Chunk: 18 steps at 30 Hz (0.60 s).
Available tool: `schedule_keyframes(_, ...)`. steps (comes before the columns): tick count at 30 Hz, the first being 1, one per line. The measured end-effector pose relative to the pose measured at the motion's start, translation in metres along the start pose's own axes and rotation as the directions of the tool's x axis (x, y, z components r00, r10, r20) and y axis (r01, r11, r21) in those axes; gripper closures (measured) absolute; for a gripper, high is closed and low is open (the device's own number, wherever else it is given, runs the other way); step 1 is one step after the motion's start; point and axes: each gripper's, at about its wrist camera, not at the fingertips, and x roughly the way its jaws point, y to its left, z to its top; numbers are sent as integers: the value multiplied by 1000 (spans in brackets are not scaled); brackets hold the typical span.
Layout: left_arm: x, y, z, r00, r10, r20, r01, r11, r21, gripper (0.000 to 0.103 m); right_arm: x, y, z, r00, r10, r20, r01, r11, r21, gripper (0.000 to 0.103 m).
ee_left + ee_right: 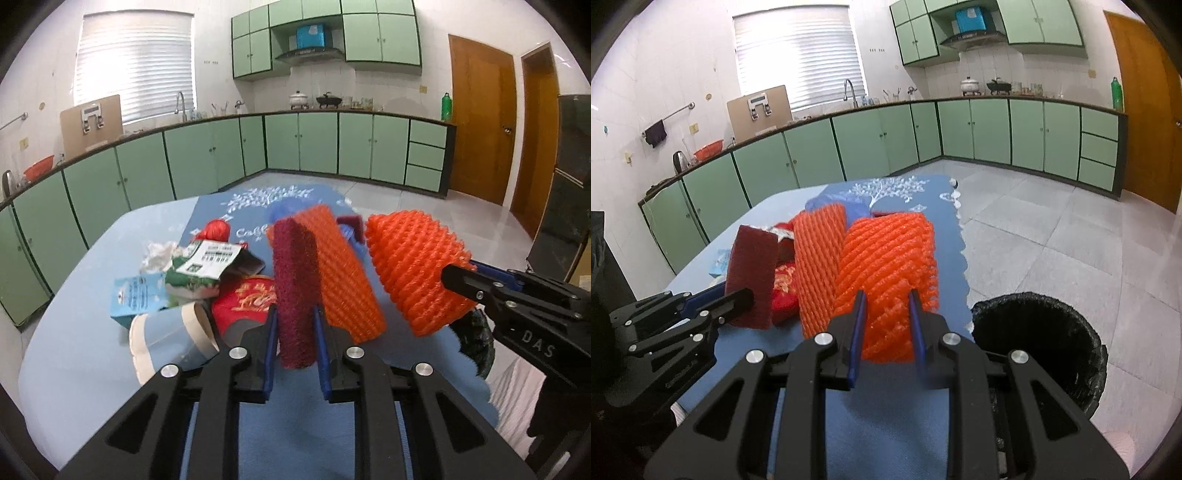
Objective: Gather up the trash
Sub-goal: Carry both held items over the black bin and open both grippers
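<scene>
left gripper [295, 343] pinching maroon pad [295, 291] | right gripper [886, 332] pinching orange net [890, 266] | risk: soft net slips short of bin [1082, 332]

Your right tool [886, 314] clamps an orange foam net [886, 258] near the bench's [886, 424] right edge; the black-lined trash bin [1067, 369] stands just beside it.

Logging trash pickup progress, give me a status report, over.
Left gripper shut on maroon scrub pad. Right gripper shut on orange foam net. Bin open, beside table on right. More litter on table.
</scene>
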Motion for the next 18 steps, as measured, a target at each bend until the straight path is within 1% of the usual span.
schedule_keyframes(3,-6,-4,8,1000,-14,23,14,1000,12,85,-8,-2,4,1000,-9,25,9,1000,0,81)
schedule_keyframes(7,-7,-13,19,998,-49,34,49,999,21,85,-19,-14,10,998,-30,54,29,999,21,81)
schedule_keyframes(13,3,-39,39,992,-116,58,114,993,42,85,-32,-46,12,990,-113,79,109,993,50,81)
schedule_keyframes(18,24,-72,55,980,-189,60,186,981,51,85,-40,-82,12,979,-186,88,177,979,97,81)
